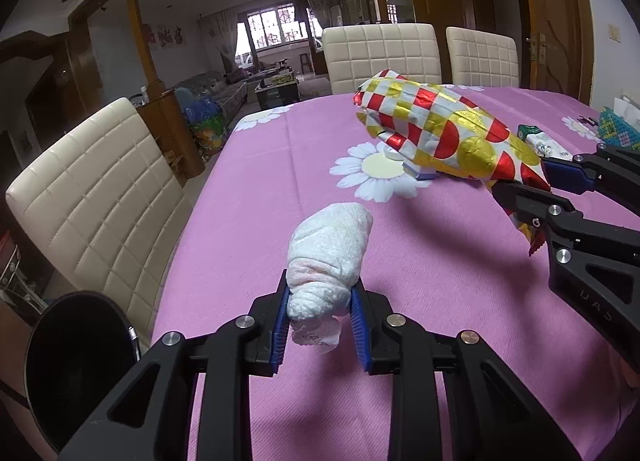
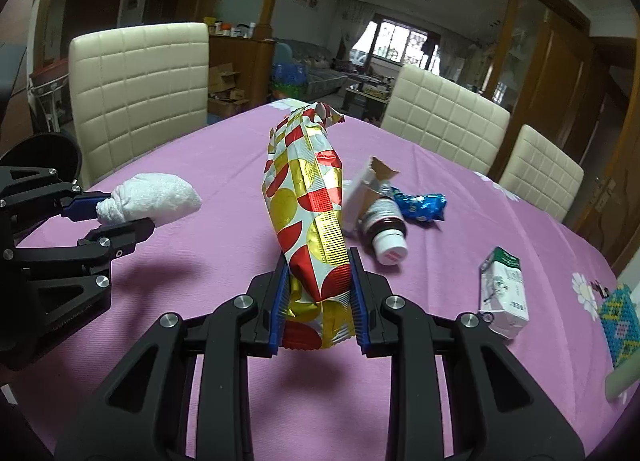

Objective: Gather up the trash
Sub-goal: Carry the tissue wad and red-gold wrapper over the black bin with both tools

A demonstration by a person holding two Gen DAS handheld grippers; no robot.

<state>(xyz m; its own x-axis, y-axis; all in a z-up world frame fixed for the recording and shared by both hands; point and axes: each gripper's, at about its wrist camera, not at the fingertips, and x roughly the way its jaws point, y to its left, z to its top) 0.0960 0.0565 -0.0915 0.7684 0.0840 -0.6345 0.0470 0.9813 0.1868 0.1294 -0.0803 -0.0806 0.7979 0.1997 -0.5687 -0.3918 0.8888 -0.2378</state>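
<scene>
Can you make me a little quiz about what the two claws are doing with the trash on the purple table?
1. True or false: the left claw grips a white paper wad.
2. What does the right claw hold?
A. brown bottle
B. red-and-gold snack bag
C. blue wrapper
3. Fill in: the brown bottle lies on its ____ on the tablecloth.

Key: 1 true; 2 B, the snack bag; 3 side.

left hand-held gripper (image 1: 320,317) clamped, right hand-held gripper (image 2: 318,301) clamped
</scene>
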